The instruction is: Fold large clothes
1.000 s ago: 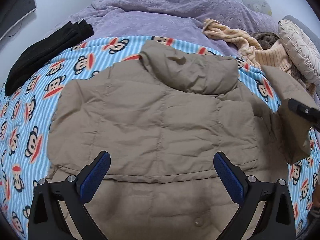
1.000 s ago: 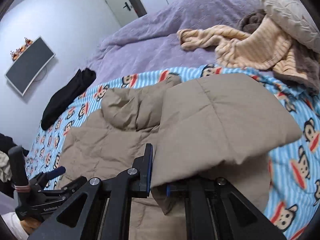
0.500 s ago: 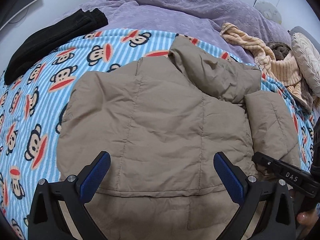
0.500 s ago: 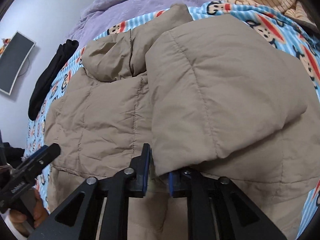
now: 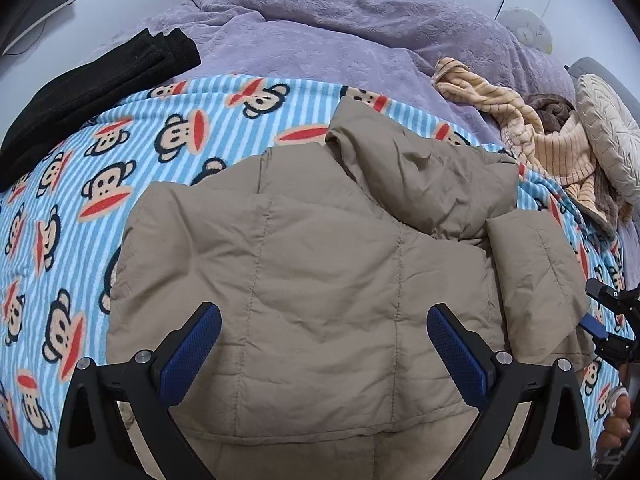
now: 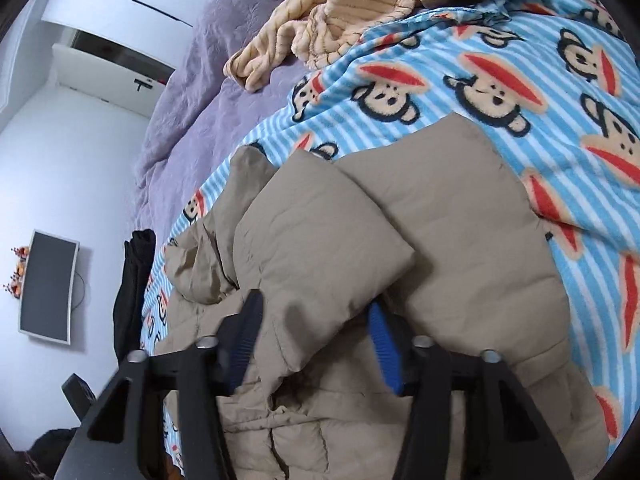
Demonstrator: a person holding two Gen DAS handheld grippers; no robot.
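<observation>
Tan and puffy, the big jacket [image 5: 320,280] lies back-up on the monkey blanket [image 5: 80,208] in the middle of the bed. From the left wrist view you can see the whole jacket: its hood [image 5: 424,176] points to 1 o'clock, and one sleeve [image 5: 536,280] is folded over at 3 o'clock. The left gripper [image 5: 324,344] hangs over the bottom part of the jacket with its blue fingers [image 5: 192,352] wide apart, and it holds nothing. The right gripper [image 5: 608,320] peeks in at the 3 o'clock edge, too small there to tell much. The right wrist view shows it up close: the right gripper [image 6: 316,344] is partly spread, with the sleeve [image 6: 320,248] lying between its fingers, and I cannot tell if they pinch it. Only this view shows the screen [image 6: 48,286] on the wall at 9 o'clock. Black clothes [image 5: 92,92] lie at 10 o'clock by the blanket's edge, and a striped yellow robe [image 5: 532,128] and a pillow [image 5: 612,136] sit at 2 o'clock. Open blanket shows from 8 to 11 o'clock beside the jacket.
</observation>
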